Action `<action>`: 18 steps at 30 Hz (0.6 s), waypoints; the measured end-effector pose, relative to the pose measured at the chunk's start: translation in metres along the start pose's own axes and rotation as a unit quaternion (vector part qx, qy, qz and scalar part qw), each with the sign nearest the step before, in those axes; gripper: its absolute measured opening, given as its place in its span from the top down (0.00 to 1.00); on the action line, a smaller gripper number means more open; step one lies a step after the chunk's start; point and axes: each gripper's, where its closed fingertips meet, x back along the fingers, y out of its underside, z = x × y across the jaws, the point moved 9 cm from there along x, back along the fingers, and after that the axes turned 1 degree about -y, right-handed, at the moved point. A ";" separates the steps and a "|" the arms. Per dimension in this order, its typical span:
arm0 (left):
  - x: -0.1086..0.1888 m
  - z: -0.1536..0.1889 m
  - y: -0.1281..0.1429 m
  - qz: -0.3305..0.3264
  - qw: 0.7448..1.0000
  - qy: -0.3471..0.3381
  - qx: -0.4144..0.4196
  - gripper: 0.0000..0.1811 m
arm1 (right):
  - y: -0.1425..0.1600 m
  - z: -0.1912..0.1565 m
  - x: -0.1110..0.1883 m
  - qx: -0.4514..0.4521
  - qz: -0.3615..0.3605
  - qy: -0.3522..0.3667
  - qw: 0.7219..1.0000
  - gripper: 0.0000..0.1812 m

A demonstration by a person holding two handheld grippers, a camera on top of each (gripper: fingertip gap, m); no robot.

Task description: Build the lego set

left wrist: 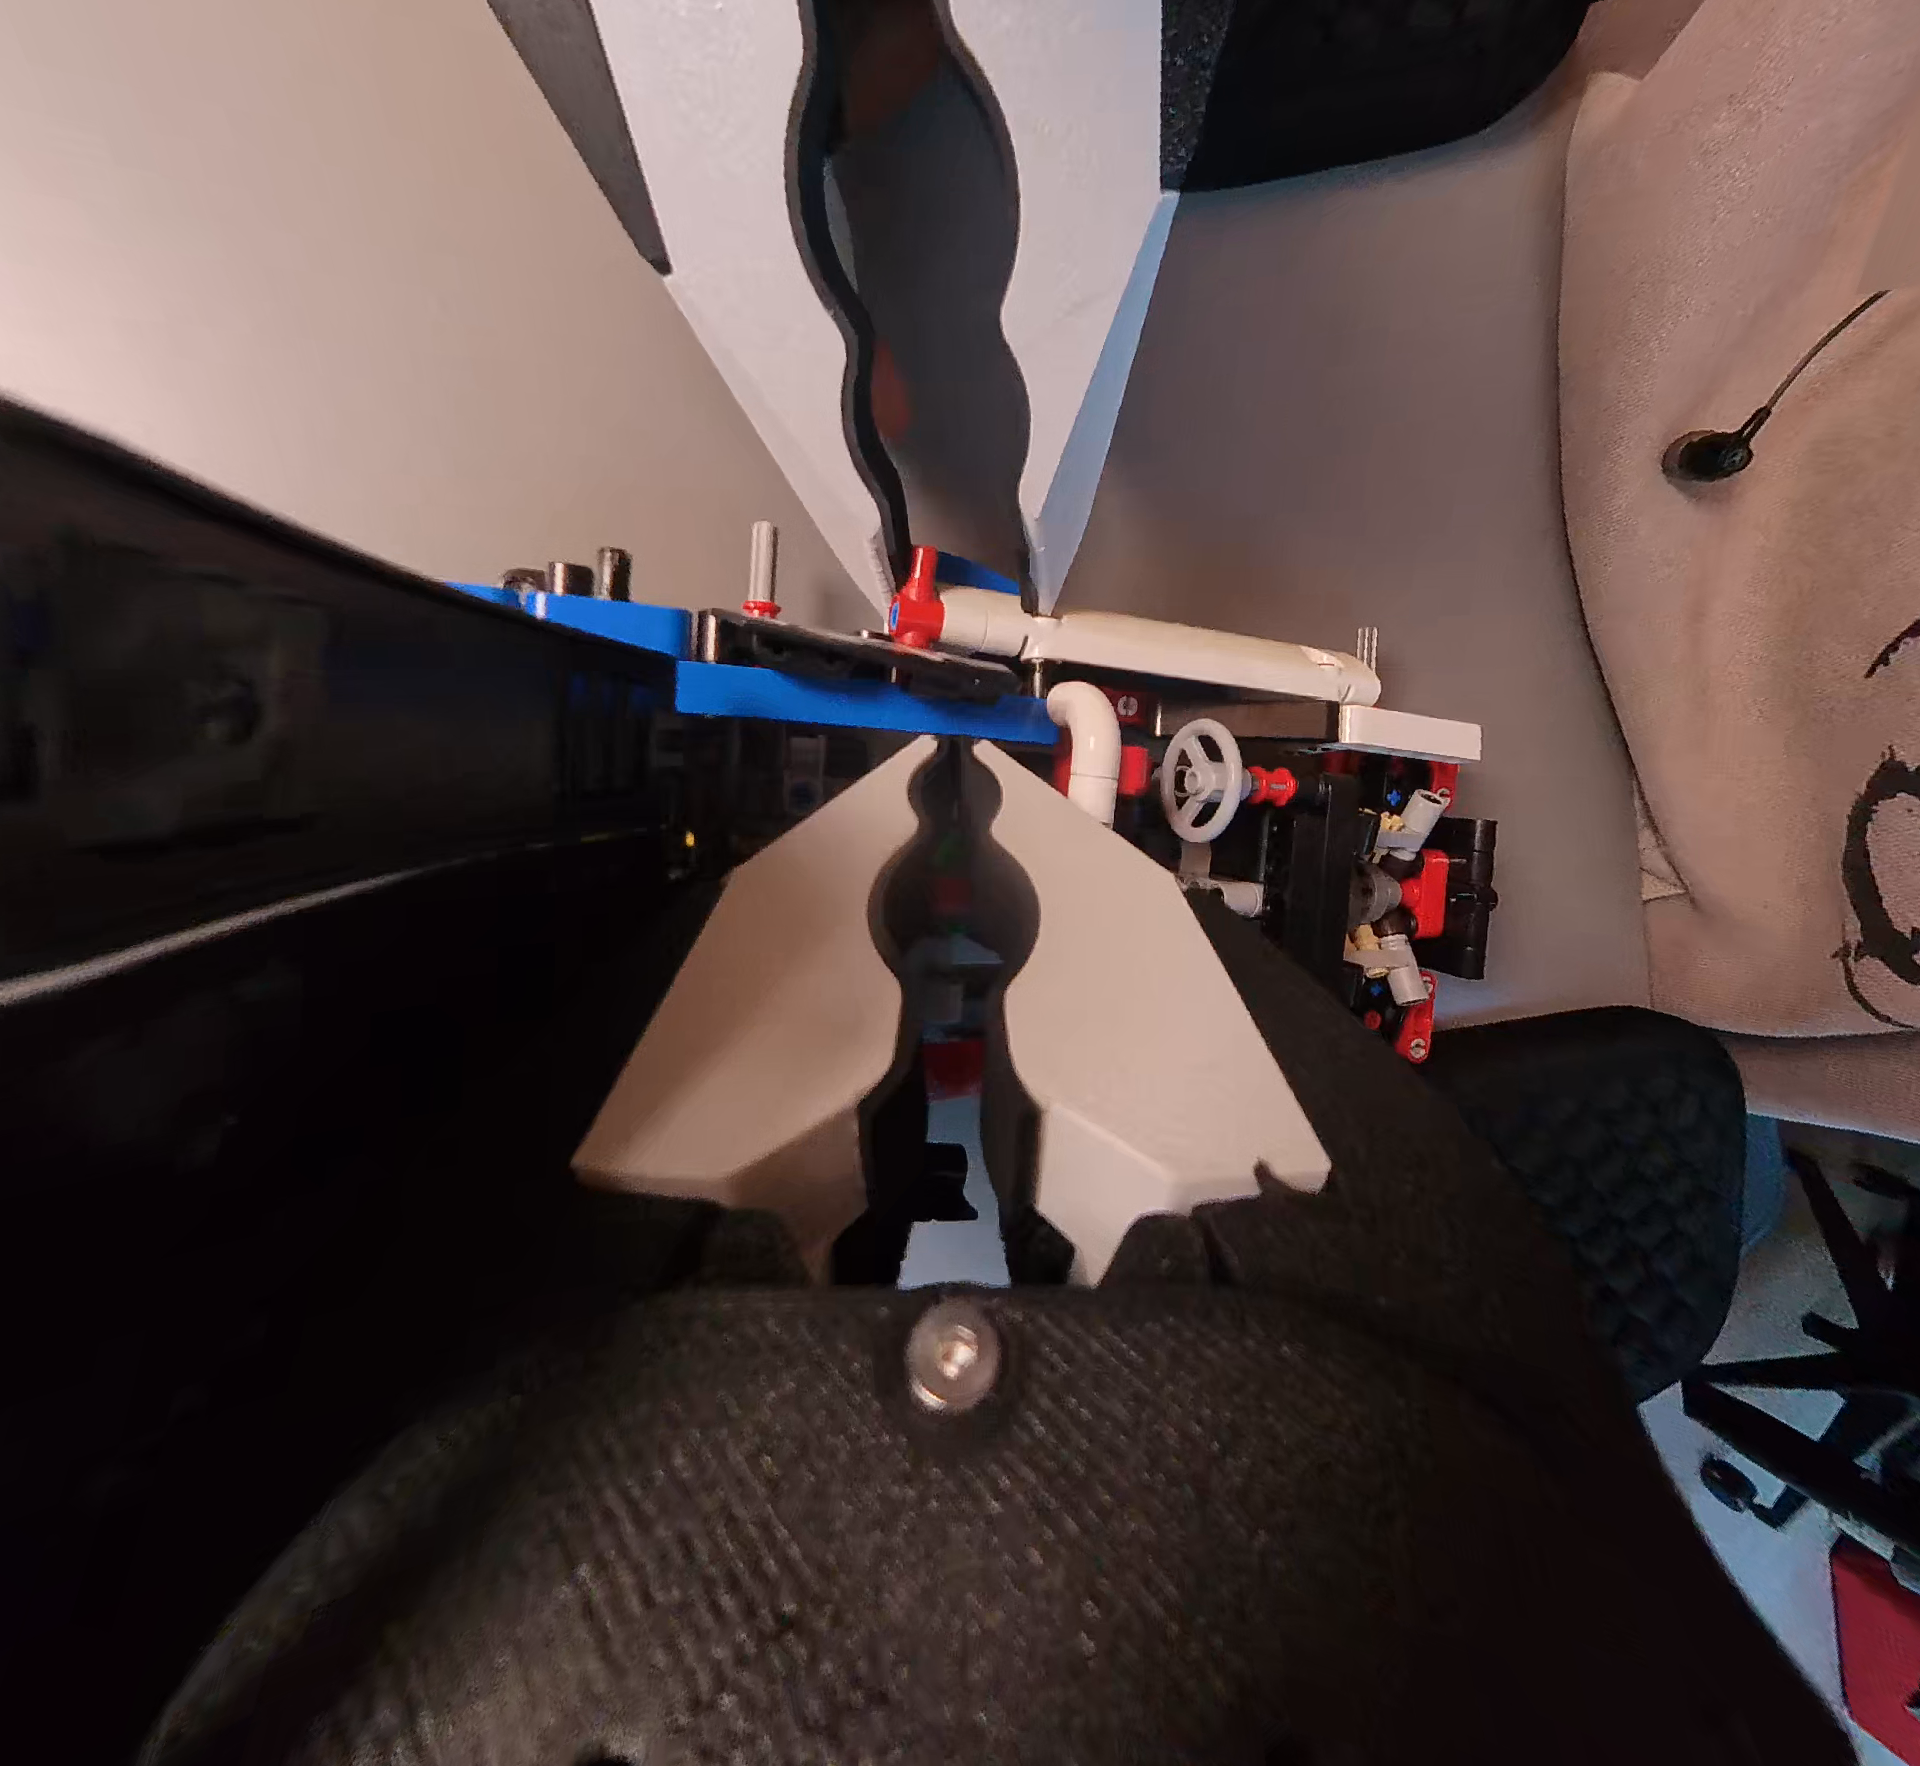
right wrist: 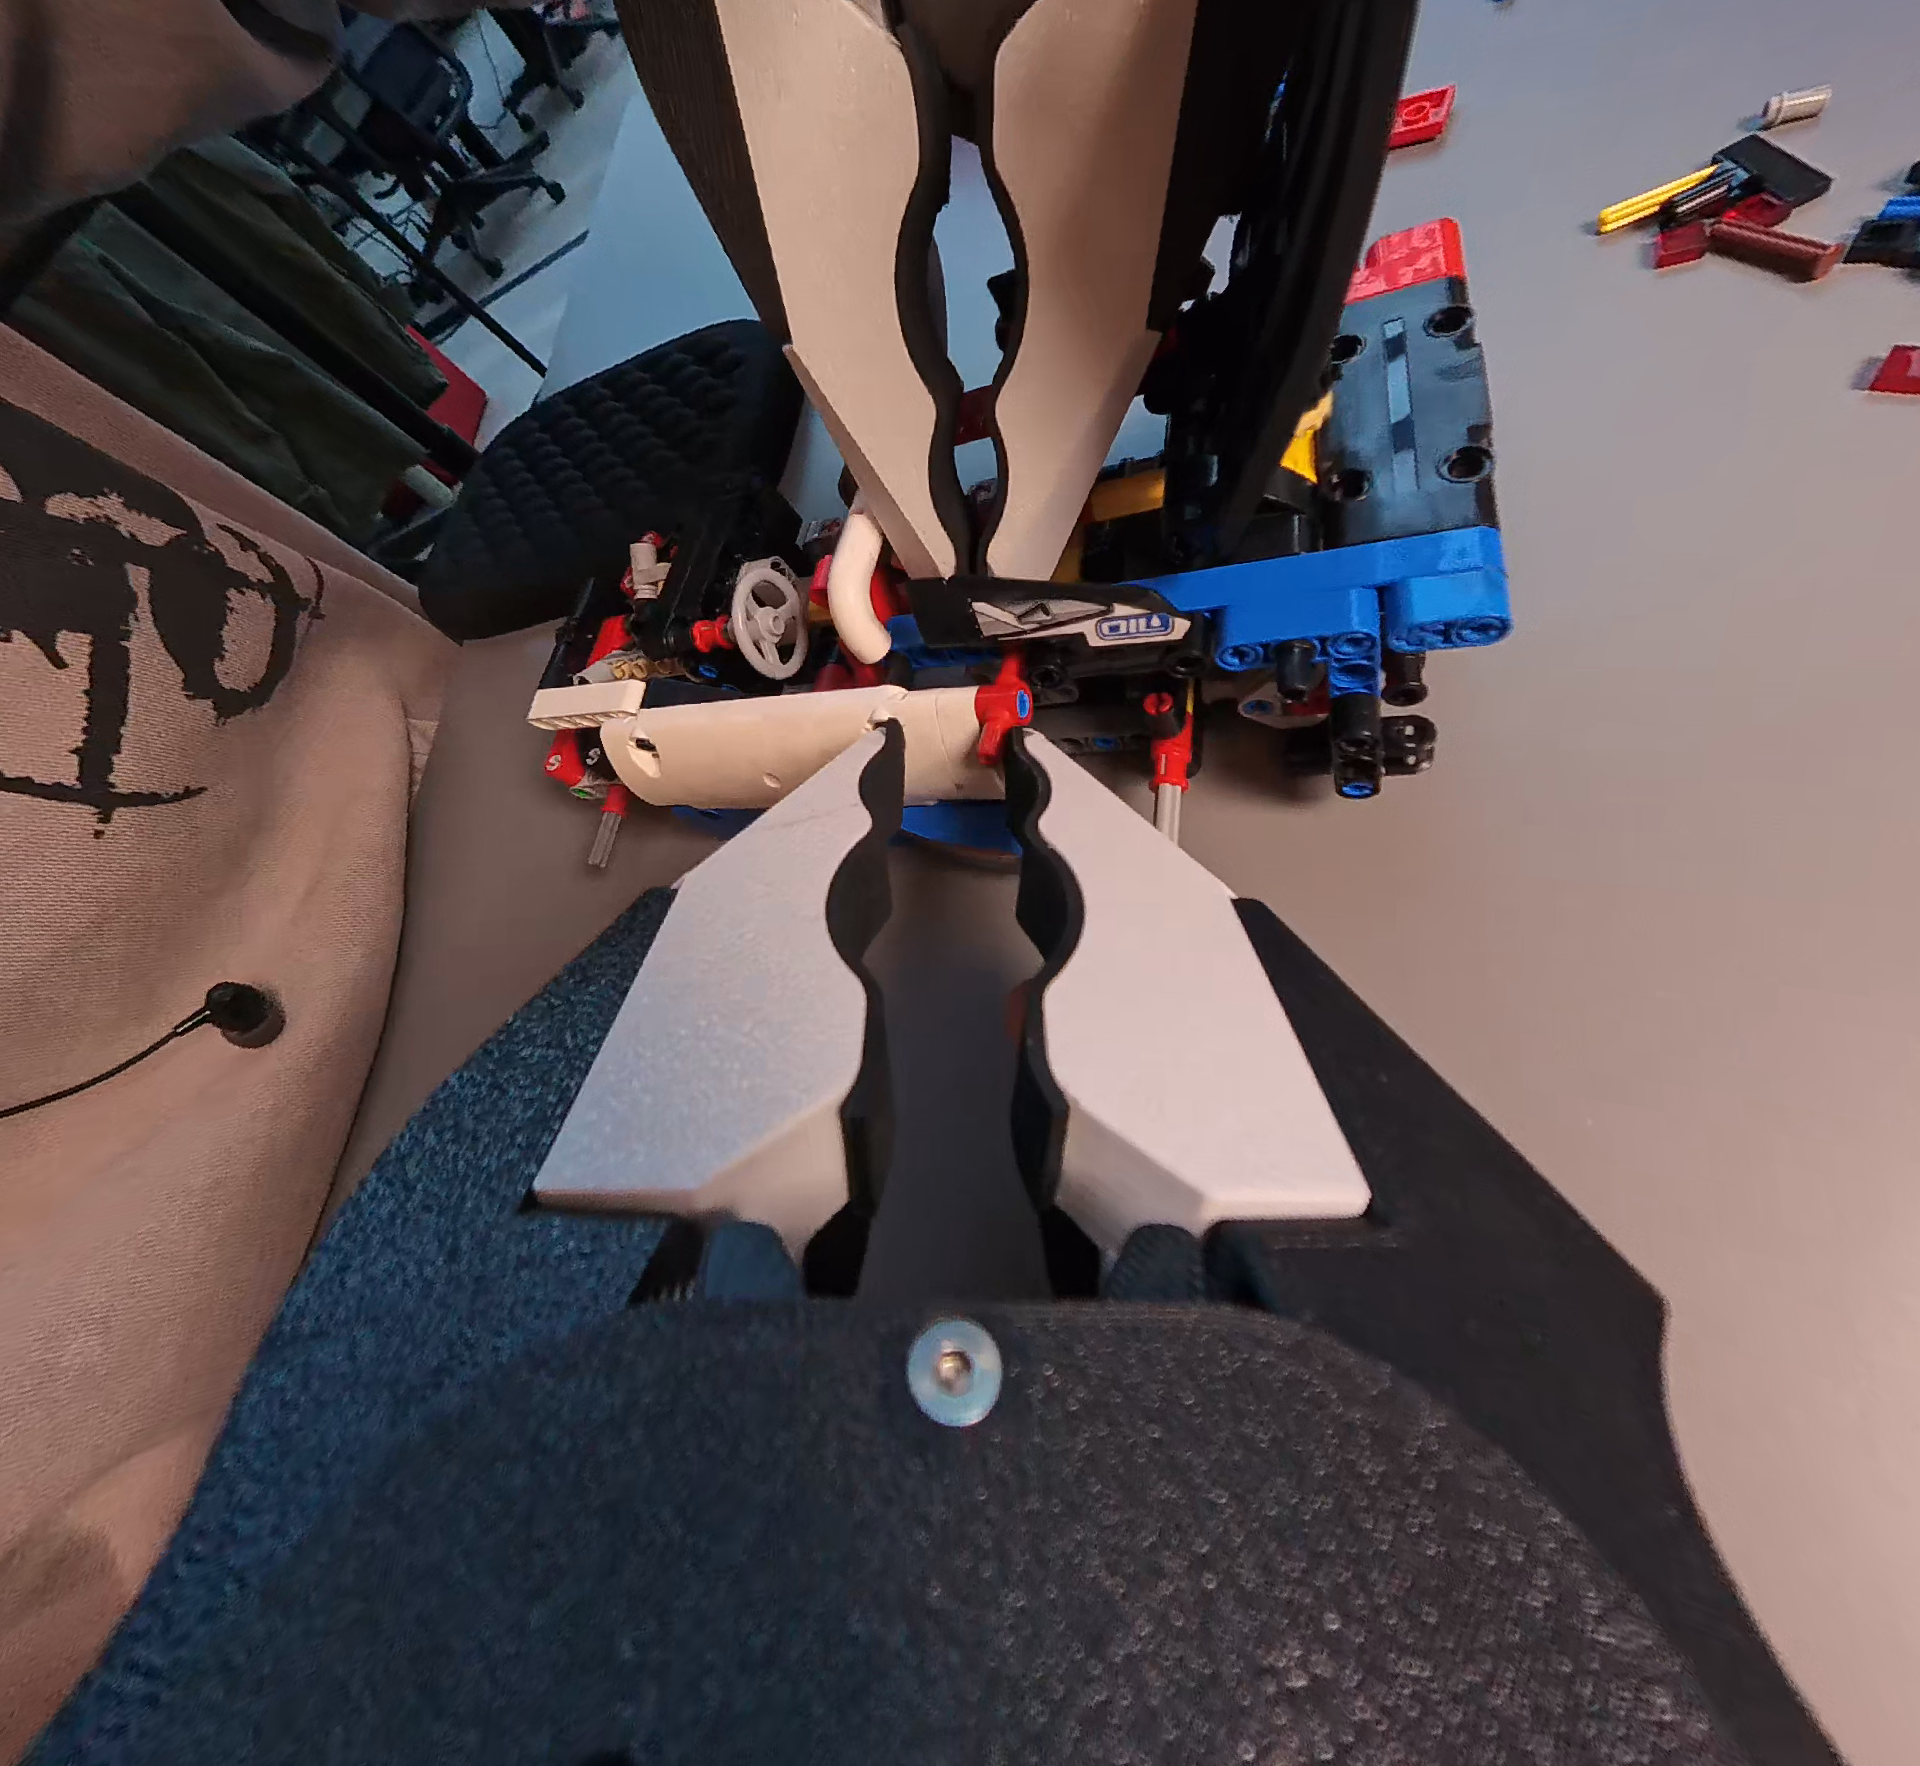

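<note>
Your model [right wrist: 1039, 646] is well along: a blue and black chassis with a steering wheel [right wrist: 769, 620], a white panel [right wrist: 748, 740] and a red connector [right wrist: 1003, 703] already fitted, lying on the grey table [right wrist: 1662, 885] between your two tools. Your left gripper [right wrist: 971, 563] is pinched almost shut on the black stickered beam at the model's top edge. Your right gripper [right wrist: 951, 745] is partly open, its tips straddling the white panel beside the red connector; you cannot tell from either view whether the pads actually press it. Plenty is left, judging by the loose parts [right wrist: 1745, 199] scattered at the far right of the table, well apart from the model. Your own tools crowd the model from opposite sides, and a grey axle [right wrist: 1169, 786] sticks out just beside the right tip, so it could snag.
</note>
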 end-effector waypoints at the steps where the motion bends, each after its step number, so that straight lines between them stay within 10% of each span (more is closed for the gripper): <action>1: 0.000 0.000 -0.001 -0.005 1.000 -0.001 0.002 1.00 | -0.001 0.000 0.000 -0.001 -0.004 0.001 1.000 0.91; 18: 0.000 0.003 -0.004 -0.031 0.996 -0.017 0.082 1.00 | 0.001 -0.004 -0.001 -0.026 0.020 0.017 0.999 0.92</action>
